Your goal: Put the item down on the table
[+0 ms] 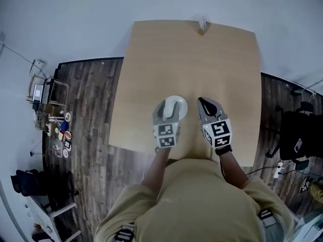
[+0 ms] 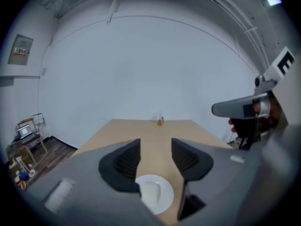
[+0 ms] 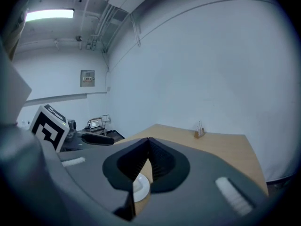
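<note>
A small white plate (image 1: 180, 107) lies on the light wooden table (image 1: 192, 59) close to its near edge. My left gripper (image 1: 168, 107) hovers over the plate's left part. In the left gripper view its jaws (image 2: 155, 145) stand open, and the plate (image 2: 153, 192) shows below the gap, not gripped. My right gripper (image 1: 201, 101) is just right of the plate and apart from it. Its jaws (image 3: 148, 141) are shut with nothing between them. The plate (image 3: 140, 187) peeks out under them.
A small wooden holder (image 1: 203, 26) stands at the table's far edge by the white wall. Dark plank floor surrounds the table. A cluttered rack (image 1: 48, 97) is at the left, and a black chair (image 1: 298, 135) at the right.
</note>
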`<action>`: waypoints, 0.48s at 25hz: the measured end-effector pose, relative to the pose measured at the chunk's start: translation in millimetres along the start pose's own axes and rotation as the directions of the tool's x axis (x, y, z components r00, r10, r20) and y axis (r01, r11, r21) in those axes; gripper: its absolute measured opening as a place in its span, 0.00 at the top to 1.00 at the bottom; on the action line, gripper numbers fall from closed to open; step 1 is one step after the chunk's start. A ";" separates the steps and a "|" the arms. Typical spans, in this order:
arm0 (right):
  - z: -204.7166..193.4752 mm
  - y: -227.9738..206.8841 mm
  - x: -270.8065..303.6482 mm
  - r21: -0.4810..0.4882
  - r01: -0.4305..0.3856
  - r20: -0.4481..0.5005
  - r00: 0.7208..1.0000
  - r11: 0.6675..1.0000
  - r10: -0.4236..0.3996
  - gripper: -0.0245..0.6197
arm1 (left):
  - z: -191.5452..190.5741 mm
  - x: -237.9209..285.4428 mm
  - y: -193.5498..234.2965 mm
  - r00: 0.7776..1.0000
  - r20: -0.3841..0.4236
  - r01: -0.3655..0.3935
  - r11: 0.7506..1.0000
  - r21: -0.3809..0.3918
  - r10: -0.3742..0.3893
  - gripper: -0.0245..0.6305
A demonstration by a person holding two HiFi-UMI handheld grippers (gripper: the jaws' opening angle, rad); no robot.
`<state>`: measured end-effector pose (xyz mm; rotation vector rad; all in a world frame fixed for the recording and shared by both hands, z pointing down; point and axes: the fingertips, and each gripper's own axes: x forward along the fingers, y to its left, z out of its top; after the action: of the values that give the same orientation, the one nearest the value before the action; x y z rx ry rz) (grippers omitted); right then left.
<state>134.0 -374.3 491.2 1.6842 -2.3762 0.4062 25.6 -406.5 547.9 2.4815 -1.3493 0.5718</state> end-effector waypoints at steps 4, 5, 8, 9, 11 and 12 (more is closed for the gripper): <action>34.2 7.1 -25.8 -0.037 -0.012 0.096 0.995 0.999 0.015 0.95 | 47.3 -40.8 -12.0 0.987 0.162 -0.011 1.000 -0.026 0.015 0.71; 41.8 8.4 -31.0 -0.044 -0.016 0.117 0.993 0.999 0.021 0.95 | 58.1 -49.5 -13.8 0.981 0.194 -0.014 0.999 -0.034 0.021 0.73; 57.5 12.8 -46.2 -0.054 -0.027 0.168 0.985 0.998 0.036 0.95 | 83.2 -74.2 -17.7 0.961 0.272 -0.030 0.998 -0.054 0.043 0.79; 60.1 14.9 -51.1 -0.056 -0.032 0.179 0.983 0.998 0.042 0.95 | 89.6 -82.1 -19.3 0.955 0.294 -0.034 0.998 -0.059 0.050 0.82; 63.1 18.3 -60.8 -0.058 -0.041 0.195 0.979 0.998 0.052 0.95 | 100.9 -96.2 -24.2 0.941 0.333 -0.042 0.997 -0.065 0.061 0.87; 63.8 19.3 -65.0 -0.055 -0.045 0.202 0.978 0.997 0.055 0.95 | 105.5 -102.0 -27.4 0.935 0.349 -0.045 0.997 -0.067 0.066 0.90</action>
<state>137.0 -331.9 408.3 1.7216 -2.5535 0.1879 21.4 -358.8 406.5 2.5903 -1.5382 0.0939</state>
